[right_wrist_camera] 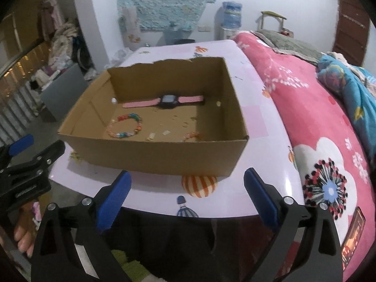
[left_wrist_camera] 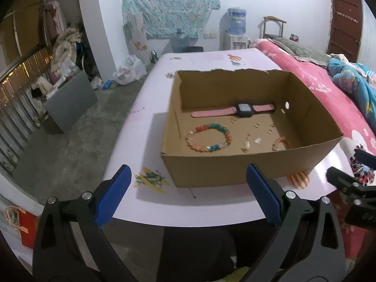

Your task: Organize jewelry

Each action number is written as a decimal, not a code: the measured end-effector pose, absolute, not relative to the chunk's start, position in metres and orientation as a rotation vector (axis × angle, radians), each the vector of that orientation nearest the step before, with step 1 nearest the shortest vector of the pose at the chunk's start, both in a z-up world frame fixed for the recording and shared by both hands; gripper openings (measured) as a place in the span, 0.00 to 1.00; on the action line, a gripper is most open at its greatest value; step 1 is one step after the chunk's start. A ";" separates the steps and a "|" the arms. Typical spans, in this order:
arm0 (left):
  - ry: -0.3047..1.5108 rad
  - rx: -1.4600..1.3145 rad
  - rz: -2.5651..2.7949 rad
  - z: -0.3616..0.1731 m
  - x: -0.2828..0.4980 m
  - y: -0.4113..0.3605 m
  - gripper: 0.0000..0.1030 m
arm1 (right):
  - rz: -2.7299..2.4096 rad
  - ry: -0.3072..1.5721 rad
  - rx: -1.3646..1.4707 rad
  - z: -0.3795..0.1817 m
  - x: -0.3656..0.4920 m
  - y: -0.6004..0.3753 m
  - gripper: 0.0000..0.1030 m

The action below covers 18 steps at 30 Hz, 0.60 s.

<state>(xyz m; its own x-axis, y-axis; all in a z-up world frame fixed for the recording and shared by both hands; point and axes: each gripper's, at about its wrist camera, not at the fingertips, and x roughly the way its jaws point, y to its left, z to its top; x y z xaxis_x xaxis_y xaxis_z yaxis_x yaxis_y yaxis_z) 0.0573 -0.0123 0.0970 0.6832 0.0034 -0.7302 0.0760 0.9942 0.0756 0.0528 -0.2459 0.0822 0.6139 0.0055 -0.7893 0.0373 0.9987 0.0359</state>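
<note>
An open cardboard box (left_wrist_camera: 235, 169) (right_wrist_camera: 150, 152) stands on a pale pink table (left_wrist_camera: 145, 108) (right_wrist_camera: 256, 122). Inside lie a pink-strapped watch with a black face (left_wrist_camera: 243, 110) (right_wrist_camera: 168, 101), a multicoloured bead bracelet (left_wrist_camera: 209, 137) (right_wrist_camera: 125, 127), a small orange bracelet (left_wrist_camera: 280, 143) (right_wrist_camera: 192, 136) and several tiny pieces (left_wrist_camera: 252, 141) (right_wrist_camera: 159, 135). My left gripper (left_wrist_camera: 188, 176) hovers before the box's near wall, open and empty. My right gripper (right_wrist_camera: 186, 181) is likewise open and empty at the table's near edge. Each gripper shows at the side of the other's view.
A bed with a pink floral blanket (right_wrist_camera: 317, 122) (left_wrist_camera: 305, 75) runs along the table's right side. Printed stickers, one an orange striped balloon (right_wrist_camera: 199, 185), mark the tabletop. A grey cabinet (left_wrist_camera: 68, 103) and clutter stand on the concrete floor at left. A person's foot (right_wrist_camera: 22, 237) shows below.
</note>
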 end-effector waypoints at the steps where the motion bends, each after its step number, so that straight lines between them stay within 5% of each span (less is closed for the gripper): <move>1: 0.828 0.101 -0.041 0.095 0.059 -0.014 0.92 | -0.027 0.914 0.050 0.081 0.054 -0.247 0.91; 18: 0.887 0.049 -0.031 0.084 0.069 -0.025 0.92 | -0.078 0.949 0.040 0.077 0.072 -0.245 0.92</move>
